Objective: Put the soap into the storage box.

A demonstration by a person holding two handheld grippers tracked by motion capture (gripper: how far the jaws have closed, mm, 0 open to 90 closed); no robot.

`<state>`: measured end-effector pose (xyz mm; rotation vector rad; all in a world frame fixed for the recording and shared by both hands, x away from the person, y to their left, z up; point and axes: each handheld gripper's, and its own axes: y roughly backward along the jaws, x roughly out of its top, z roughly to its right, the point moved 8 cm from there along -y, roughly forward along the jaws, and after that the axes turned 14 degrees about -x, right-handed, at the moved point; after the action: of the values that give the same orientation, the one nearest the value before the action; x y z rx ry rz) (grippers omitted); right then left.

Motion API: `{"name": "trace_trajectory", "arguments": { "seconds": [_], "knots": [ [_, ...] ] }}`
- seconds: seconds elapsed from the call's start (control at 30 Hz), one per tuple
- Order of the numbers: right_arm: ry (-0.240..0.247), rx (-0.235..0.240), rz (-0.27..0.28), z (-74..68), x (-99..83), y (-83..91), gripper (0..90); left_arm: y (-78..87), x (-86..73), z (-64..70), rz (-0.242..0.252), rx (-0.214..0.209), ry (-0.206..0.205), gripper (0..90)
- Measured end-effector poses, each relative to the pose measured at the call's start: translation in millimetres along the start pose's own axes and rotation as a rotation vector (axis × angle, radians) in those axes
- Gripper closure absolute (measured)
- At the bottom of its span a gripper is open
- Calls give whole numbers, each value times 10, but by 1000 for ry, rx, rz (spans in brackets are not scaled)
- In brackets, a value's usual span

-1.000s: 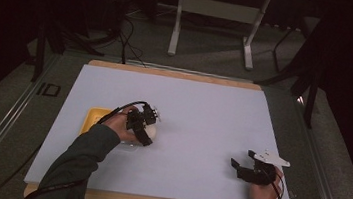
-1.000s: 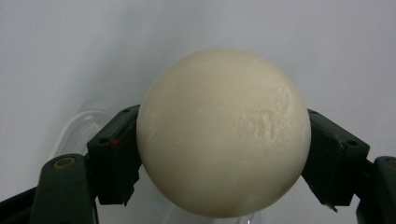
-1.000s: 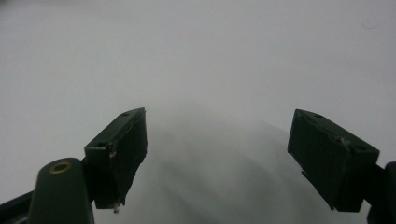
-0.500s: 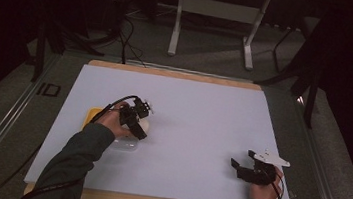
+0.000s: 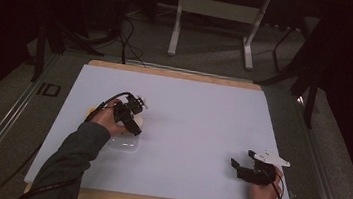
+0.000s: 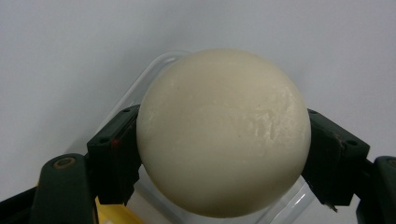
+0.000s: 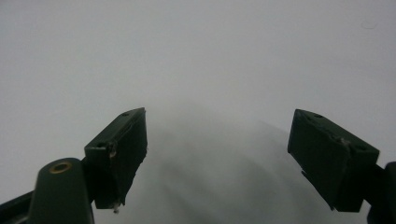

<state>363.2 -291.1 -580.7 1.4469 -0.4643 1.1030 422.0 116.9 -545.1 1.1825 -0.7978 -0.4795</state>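
A: What's my left claw doing?

B: It's pinching a cream ball, one black jaw pressed against each side. From above I see the left claw over the left part of the white surface, with the ball a pale spot at its tip.

A: From where I sit, the ball looks lifted rather than resting. What's under it?

B: In the left gripper view a clear plastic container lies right beneath and behind the ball, its rounded rim showing at the upper left. A bit of something yellow peeks in at the bottom edge. From above, the container sits on the surface just on my side of the claw.

A: And my right claw?

B: Spread wide, nothing between the jaws, just bare surface ahead. From above, the right claw sits low near the front right corner, well apart from the ball.
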Motion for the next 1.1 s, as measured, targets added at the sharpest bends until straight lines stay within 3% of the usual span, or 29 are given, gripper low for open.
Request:
{"name": "trace_trajectory", "arguments": {
  "seconds": [1.1],
  "knots": [
    [-1,0,1,0,1,1,194,192,-164,-250,49,48,130,232]
  ]
}}
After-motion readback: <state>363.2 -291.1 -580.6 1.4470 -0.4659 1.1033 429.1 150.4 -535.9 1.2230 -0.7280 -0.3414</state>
